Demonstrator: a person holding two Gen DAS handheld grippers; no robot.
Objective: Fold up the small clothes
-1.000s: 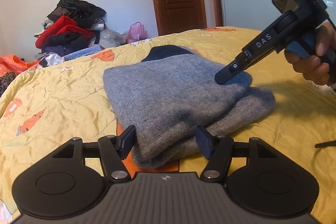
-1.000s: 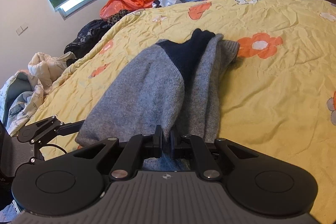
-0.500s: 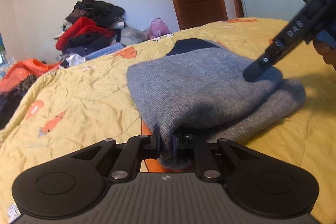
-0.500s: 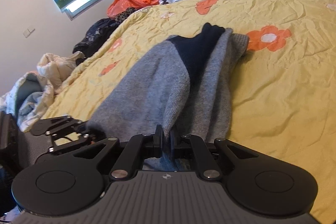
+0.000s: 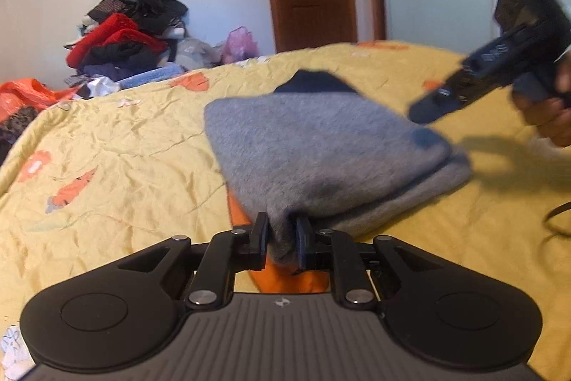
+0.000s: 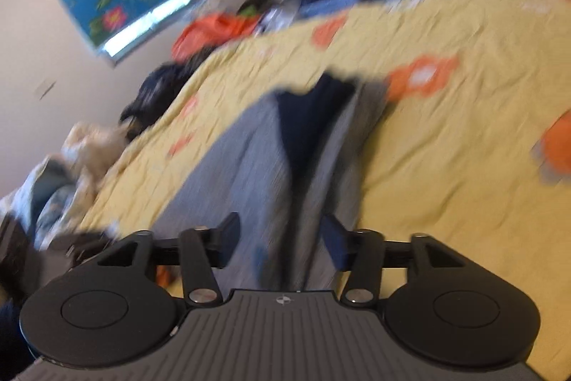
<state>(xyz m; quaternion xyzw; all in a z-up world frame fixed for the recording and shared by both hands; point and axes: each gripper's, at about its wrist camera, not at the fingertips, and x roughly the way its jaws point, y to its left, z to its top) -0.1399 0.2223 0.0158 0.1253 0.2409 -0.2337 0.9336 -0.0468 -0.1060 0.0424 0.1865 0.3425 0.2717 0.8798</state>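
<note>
So my right claw (image 6: 280,245) just popped open and let go of the sweater (image 5: 321,145) mid-bed (image 5: 125,149); left claw (image 5: 282,238) now pinches its near edge, so the next fold's mine.

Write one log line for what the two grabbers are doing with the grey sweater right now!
left hand-held gripper: shut on grey sweater edge | right hand-held gripper: open, sweater between fingers | surface: yellow floral bedspread
</note>
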